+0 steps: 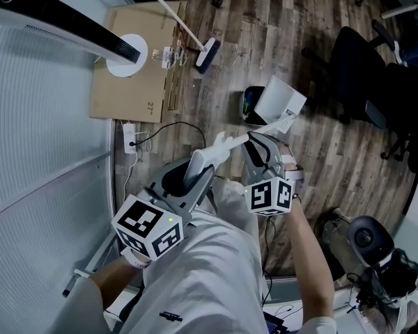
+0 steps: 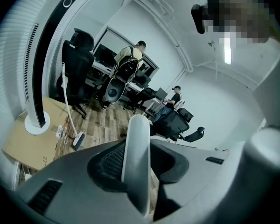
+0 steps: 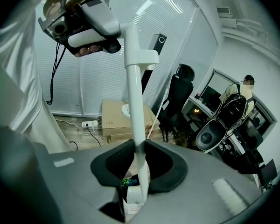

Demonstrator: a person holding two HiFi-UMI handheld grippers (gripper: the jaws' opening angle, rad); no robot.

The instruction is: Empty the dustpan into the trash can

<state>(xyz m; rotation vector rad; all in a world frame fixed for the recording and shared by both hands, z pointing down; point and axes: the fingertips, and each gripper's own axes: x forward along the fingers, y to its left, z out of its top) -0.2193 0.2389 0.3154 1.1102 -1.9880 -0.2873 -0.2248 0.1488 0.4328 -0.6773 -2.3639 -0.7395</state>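
The white dustpan (image 1: 281, 100) hangs tilted over a small dark trash can (image 1: 249, 106) on the wood floor. Its long white handle (image 1: 231, 142) runs back toward me. My right gripper (image 1: 259, 146) is shut on the handle close to the pan. My left gripper (image 1: 200, 161) is shut on the handle's near end. In the left gripper view the handle (image 2: 136, 153) stands between the jaws. In the right gripper view the handle (image 3: 136, 125) passes through the jaws, with the pan (image 3: 132, 198) and coloured trash (image 3: 129, 181) below.
A broom (image 1: 203, 51) lies by a flat cardboard sheet (image 1: 131, 82) that bears a tower fan's white base (image 1: 128, 56). A power strip (image 1: 130, 140) with cables lies near the blinds. Black office chairs (image 1: 362, 75) stand at the right.
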